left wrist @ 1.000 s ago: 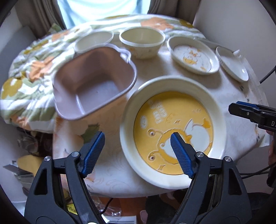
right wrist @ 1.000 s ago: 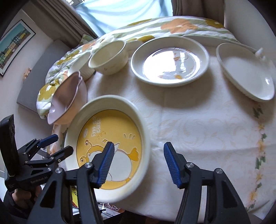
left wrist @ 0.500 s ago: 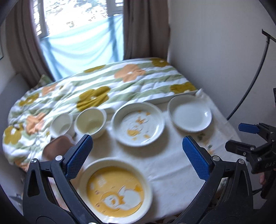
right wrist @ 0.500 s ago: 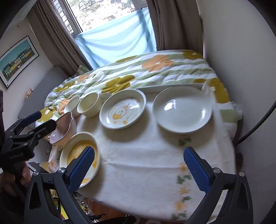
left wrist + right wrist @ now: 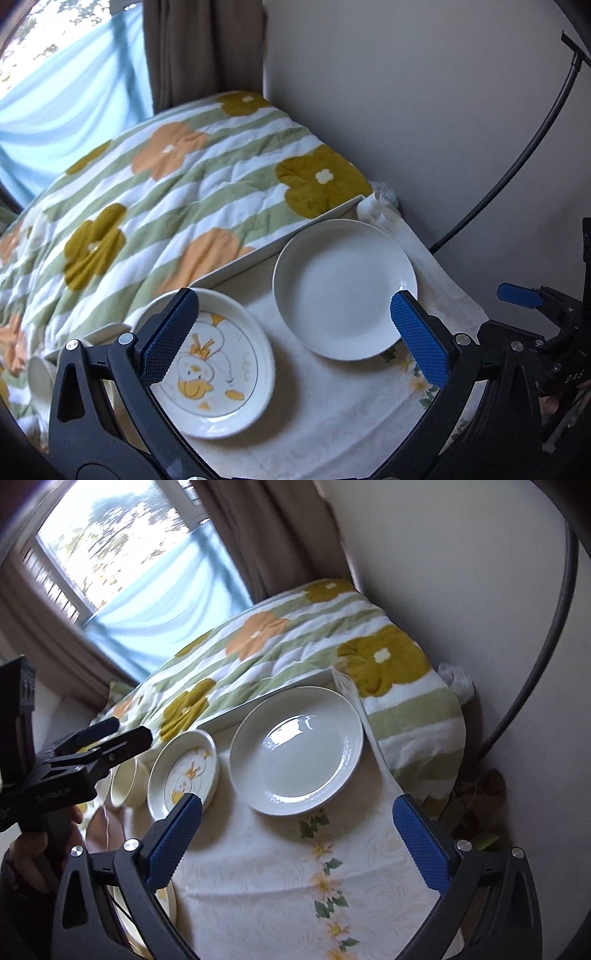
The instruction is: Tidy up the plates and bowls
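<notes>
Left hand-held gripper (image 5: 293, 341) spread wide, empty (just been opening); right hand-held gripper (image 5: 301, 843) likewise, above white plate (image 5: 295, 753).

Plain white plate (image 5: 345, 288), duck-patterned plate (image 5: 218, 373)

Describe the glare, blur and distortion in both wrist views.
Left wrist view: soft even light, no glare on the plain white plate, window and curtain motion-smeared, duck plate slightly soft. Right wrist view: bright window highlights streak the plain white plate, the window is blown out and blurred, and fisheye bends the wall and table edges.
</notes>
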`<state>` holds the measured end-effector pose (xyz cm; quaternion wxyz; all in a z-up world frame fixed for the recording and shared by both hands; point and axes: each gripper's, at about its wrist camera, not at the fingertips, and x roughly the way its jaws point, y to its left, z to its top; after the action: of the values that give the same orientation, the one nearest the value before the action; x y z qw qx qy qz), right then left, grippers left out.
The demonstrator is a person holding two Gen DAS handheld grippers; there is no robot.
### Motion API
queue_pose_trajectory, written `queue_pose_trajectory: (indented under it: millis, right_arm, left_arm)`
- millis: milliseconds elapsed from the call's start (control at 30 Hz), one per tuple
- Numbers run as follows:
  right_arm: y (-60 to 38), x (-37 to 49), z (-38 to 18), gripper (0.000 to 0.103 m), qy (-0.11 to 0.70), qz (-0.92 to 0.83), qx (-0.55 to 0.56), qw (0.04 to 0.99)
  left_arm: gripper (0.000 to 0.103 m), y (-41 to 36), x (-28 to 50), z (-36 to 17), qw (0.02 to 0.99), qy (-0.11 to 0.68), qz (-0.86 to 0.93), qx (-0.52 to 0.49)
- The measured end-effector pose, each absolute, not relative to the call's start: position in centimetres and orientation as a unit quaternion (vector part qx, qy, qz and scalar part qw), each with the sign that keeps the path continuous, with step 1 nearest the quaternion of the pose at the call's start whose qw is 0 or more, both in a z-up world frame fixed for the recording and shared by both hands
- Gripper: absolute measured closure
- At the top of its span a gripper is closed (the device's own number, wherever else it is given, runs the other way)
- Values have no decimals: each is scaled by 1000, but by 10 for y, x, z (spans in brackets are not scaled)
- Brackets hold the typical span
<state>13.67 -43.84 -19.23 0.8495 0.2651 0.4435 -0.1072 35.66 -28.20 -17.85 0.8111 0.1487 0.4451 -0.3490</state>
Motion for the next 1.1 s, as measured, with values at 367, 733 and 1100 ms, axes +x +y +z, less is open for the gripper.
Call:
queue_pose_trajectory:
  millis: [367, 733, 1100]
  right_arm:
    - [-462, 174, -256, 17, 469, -172, 357, 789]
    - [-468, 187, -295, 70, 477, -202, 399, 756]
    - [-471, 189, -303, 86, 465, -226, 404, 754]
  left_arm:
    - [19, -328, 425, -273, 729, 526, -397, 183]
    - [64, -342, 443, -312, 693, 553, -420, 194]
    - [84, -344, 439, -317, 692, 543, -429, 209]
